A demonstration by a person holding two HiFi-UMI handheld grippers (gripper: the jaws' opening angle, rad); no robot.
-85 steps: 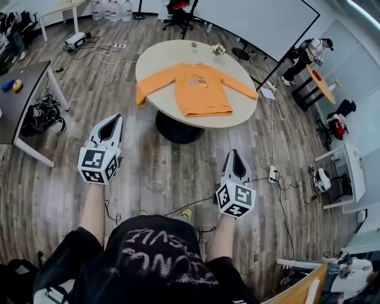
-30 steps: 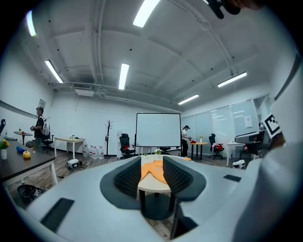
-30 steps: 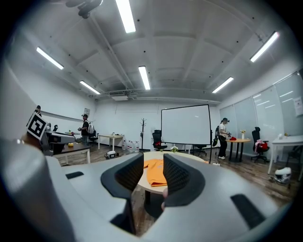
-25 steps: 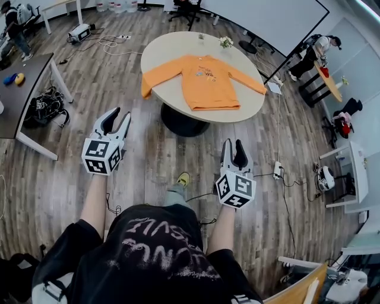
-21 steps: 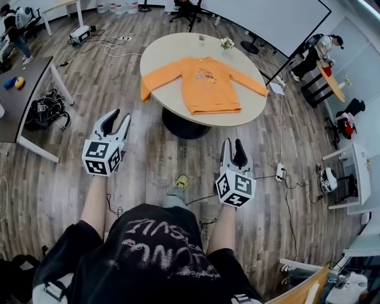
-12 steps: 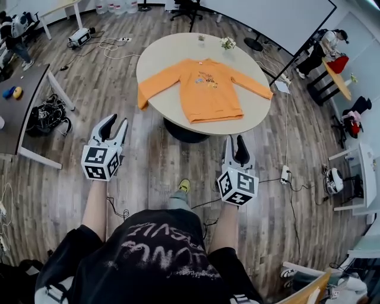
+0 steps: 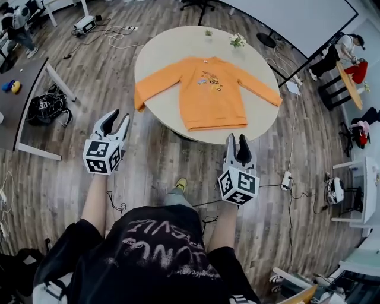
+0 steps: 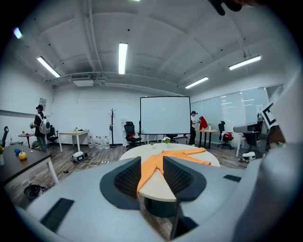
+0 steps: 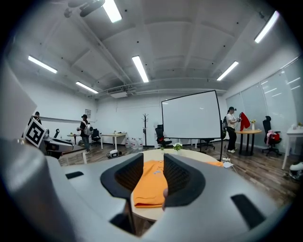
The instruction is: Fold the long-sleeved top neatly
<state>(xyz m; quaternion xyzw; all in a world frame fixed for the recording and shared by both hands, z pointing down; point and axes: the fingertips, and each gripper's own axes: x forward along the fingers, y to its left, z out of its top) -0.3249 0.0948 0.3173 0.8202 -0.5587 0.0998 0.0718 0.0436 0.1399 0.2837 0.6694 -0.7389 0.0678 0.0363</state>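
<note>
The orange long-sleeved top [image 7: 211, 95] lies flat and face up on a round table [image 7: 169, 47], unfolded, with both sleeves spread out to the sides. The collar points to the far edge and the hem lies close to the near edge. The cuff of the sleeve on the left hangs over the table rim. Two small flower pots [image 7: 237, 40] stand on the far part of the tabletop, clear of the garment.

The left gripper [image 7: 119, 116] is held over the wooden floor [image 7: 160, 172], short of the table and to its left. Its jaws stand apart with nothing between them. The right gripper [image 7: 237, 140] is held just short of the near rim, below the hem. Its jaws also stand apart and grip nothing.

A projection screen [image 7: 297, 18] stands beyond the table. A dark desk [image 7: 21, 95] is at the left, with a black bag [image 7: 44, 110] on the floor beside it.
</note>
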